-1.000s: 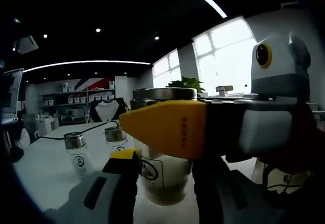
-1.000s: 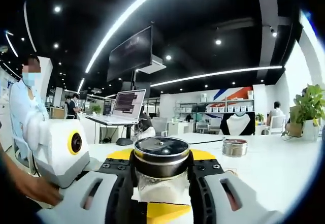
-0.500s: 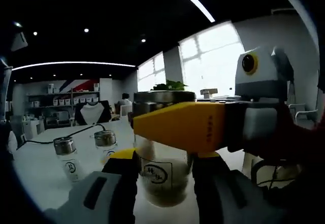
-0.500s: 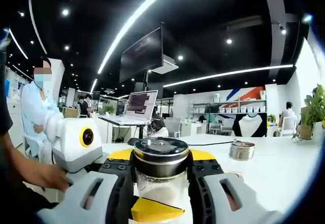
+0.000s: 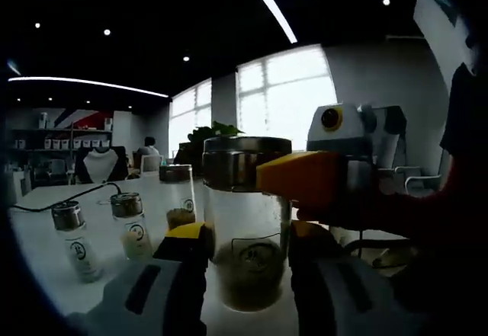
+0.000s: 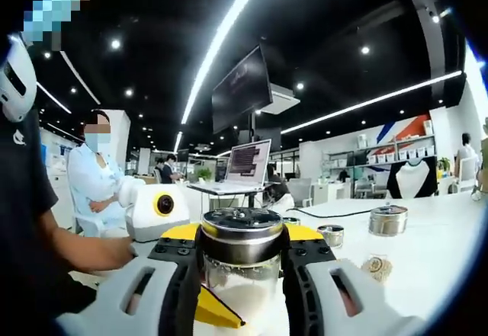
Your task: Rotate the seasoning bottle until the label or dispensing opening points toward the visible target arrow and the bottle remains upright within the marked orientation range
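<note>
Seasoning bottle (image 6: 242, 264): rigid glass, slick, breakable, part-full. Right tool (image 6: 242, 275) clamps neck below lid; left tool (image 5: 245, 256) brackets body, contact unclear.

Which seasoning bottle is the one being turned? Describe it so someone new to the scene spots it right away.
On the white table, look nearest the cameras, between the black jaws of the left hand-held gripper. The seasoning bottle is a clear jar with a metal lid, also clamped by the right hand-held gripper. Unlike the small shakers standing free, it is gripped and looks largest.
</note>
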Motion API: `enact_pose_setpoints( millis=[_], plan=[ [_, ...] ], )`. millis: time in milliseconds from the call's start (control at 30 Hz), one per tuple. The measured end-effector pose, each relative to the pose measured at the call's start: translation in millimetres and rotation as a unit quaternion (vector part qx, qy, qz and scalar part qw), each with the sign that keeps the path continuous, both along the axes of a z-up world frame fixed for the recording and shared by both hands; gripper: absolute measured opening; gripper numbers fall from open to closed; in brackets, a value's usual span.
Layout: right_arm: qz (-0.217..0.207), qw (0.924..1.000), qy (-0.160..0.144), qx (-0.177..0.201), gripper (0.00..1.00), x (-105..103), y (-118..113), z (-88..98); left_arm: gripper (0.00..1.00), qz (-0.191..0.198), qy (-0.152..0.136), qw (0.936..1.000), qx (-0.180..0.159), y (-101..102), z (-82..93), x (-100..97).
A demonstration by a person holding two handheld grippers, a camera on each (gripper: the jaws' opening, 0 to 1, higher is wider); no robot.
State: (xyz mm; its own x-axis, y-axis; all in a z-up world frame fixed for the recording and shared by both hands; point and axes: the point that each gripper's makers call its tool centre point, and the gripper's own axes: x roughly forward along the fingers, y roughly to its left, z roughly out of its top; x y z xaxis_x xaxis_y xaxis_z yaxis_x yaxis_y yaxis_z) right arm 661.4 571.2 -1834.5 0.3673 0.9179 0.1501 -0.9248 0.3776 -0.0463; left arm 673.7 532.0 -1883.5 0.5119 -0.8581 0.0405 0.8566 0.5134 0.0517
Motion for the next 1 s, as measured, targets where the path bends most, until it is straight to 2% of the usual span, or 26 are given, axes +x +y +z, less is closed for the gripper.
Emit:
enact_pose_setpoints(
  millis=[200, 300, 367, 467, 567, 633, 767, 1000],
  plan=[
    [0.016, 0.9999, -0.003, 0.007, 0.38, -4.6, -0.4, 1.9, 0.43, -0.017, -0.004, 0.9998, -0.005, -1.3, 1.2, -5.6],
    [0.012, 0.9999, -0.006, 0.002, 0.38, -4.8, 0.5, 1.1, 0.43, -0.004, -0.014, 0.9999, 0.009, -1.4, 0.7, -4.4],
    [0.002, 0.9998, -0.015, -0.010, 0.38, -3.2, 3.1, -0.3, 0.43, 0.007, -0.002, 0.9999, 0.010, -1.5, -1.1, -1.6],
    [-0.025, 0.9991, -0.025, -0.023, 0.38, 3.5, 3.7, -1.5, 0.43, 0.033, 0.005, 0.9994, 0.007, 0.8, -2.3, 5.8],
    [-0.052, 0.9977, -0.037, -0.021, 0.38, 9.7, 4.7, 1.3, 0.43, 0.080, -0.009, 0.9967, 0.010, 6.2, 0.1, 15.3],
    [-0.068, 0.9972, -0.032, -0.004, 0.38, 14.3, 2.8, 5.0, 0.43, 0.102, -0.022, 0.9945, 0.012, 9.0, 3.2, 18.6],
    [-0.087, 0.9959, -0.019, 0.014, 0.38, 19.5, 2.0, 6.4, 0.43, 0.135, -0.026, 0.9904, 0.016, 11.9, 4.5, 22.6],
    [-0.148, 0.9888, -0.015, -0.012, 0.38, 30.4, 4.6, -2.3, 0.43, 0.180, -0.025, 0.9830, 0.021, 16.0, -3.1, 32.5]
  ],
)
